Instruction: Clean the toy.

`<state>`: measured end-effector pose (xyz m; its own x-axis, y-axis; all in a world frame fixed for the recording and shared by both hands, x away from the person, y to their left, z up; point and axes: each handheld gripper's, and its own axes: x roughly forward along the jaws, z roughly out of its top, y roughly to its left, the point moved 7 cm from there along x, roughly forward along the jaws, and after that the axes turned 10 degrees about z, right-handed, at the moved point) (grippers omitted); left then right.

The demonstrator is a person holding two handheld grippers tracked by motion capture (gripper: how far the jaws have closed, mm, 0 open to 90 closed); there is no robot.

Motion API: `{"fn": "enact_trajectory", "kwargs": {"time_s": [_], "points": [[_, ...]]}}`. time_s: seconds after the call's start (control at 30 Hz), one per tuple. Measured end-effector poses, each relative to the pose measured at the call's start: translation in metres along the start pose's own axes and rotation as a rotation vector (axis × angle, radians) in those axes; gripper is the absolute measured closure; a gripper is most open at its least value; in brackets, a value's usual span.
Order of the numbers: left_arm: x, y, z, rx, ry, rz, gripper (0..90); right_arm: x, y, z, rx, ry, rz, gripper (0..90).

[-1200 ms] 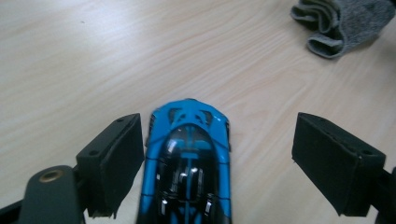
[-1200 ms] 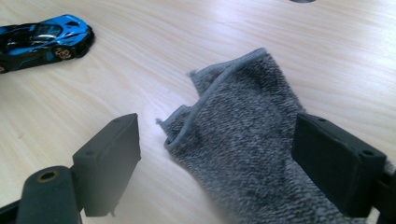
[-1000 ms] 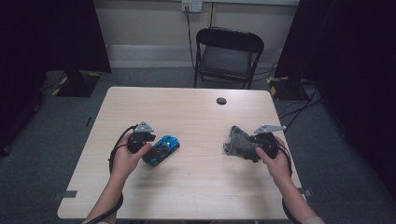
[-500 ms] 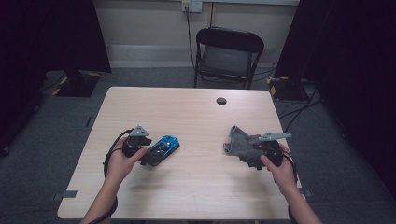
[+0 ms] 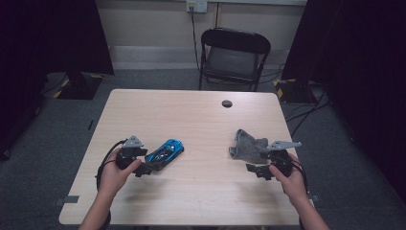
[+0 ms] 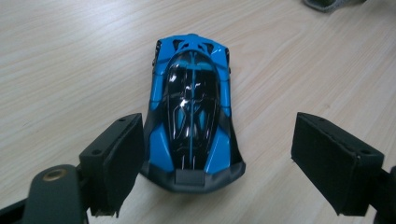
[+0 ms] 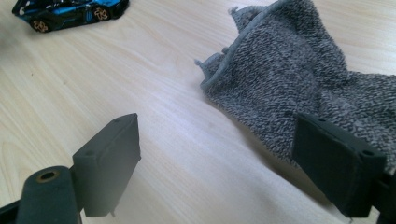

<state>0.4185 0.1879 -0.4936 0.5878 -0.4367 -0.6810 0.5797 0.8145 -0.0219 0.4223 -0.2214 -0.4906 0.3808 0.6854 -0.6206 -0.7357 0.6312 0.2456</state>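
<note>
Toy car (image 6: 191, 107) sits tail-first between the wide, untouching jaws of the left gripper (image 6: 212, 161); an off-centre squeeze may roll it away. Right gripper (image 7: 229, 163) gapes beside the grey cloth (image 7: 299, 79), risking a missed edge.

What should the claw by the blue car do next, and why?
Probably squeeze shut on the blue toy car. The left gripper is open, and the car's near end already sits between its jaws, close to one pad with a gap to the other. The car lies flat on the table, so closing gently should catch it.
</note>
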Motion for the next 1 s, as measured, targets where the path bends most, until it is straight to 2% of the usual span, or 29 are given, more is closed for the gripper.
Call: {"fn": "enact_trajectory", "kwargs": {"time_s": [0.3, 0.43, 0.67, 1.0], "points": [[-0.013, -0.002, -0.011, 0.008, -0.018, -0.010, 17.2, 0.001, 0.008, -0.008, -0.009, 0.002, 0.016, 15.4], [-0.016, -0.001, -0.018, 0.009, -0.009, -0.011, 17.2, 0.000, 0.008, -0.014, -0.023, 0.017, 0.009, 15.4], [-0.018, 0.000, -0.028, 0.013, -0.003, -0.008, 17.2, -0.004, 0.009, -0.020, -0.013, 0.009, 0.019, 15.4], [-0.023, 0.001, -0.040, -0.002, -0.004, -0.015, 17.2, -0.008, 0.007, -0.033, -0.001, 0.005, 0.018, 15.4]]}}
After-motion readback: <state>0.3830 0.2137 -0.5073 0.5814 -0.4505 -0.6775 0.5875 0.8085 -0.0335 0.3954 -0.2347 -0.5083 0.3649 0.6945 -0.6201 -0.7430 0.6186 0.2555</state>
